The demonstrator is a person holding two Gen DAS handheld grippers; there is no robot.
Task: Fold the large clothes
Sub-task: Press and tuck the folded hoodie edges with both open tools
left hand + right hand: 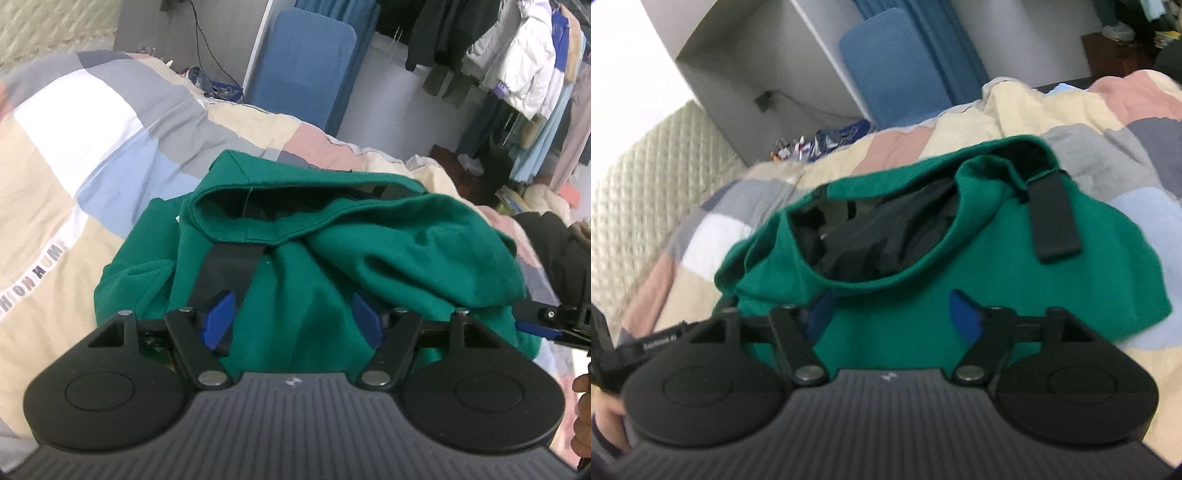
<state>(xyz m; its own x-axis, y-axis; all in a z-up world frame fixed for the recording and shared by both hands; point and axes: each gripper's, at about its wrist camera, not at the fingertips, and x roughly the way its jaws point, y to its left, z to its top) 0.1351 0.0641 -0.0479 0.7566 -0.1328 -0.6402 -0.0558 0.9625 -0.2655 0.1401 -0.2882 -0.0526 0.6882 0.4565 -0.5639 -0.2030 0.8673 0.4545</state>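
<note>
Left wrist: left gripper [291, 314] with jaws apart, empty, above green garment [314, 258] bundled mid-quilt [74, 147].
Right wrist: right gripper [892, 317] likewise apart, nothing clamped. Fold apparently just released; next, probably squaring the bundle.

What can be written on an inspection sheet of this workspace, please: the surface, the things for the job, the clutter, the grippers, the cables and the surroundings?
Surface: patchwork quilt on a bed, in beige, grey, white, blue and pink.
Job's things: green garment lying bunched on the quilt, dark lining showing, a black strap on it.
Clutter: small mixed items beyond the bed's far edge, too blurred to name.
Grippers: left gripper open above the garment, holding nothing; right gripper open, holding nothing.
Cables: black cable hanging down the far wall.
Surroundings: blue panel, clothes on a rack, quilted headboard.
</note>
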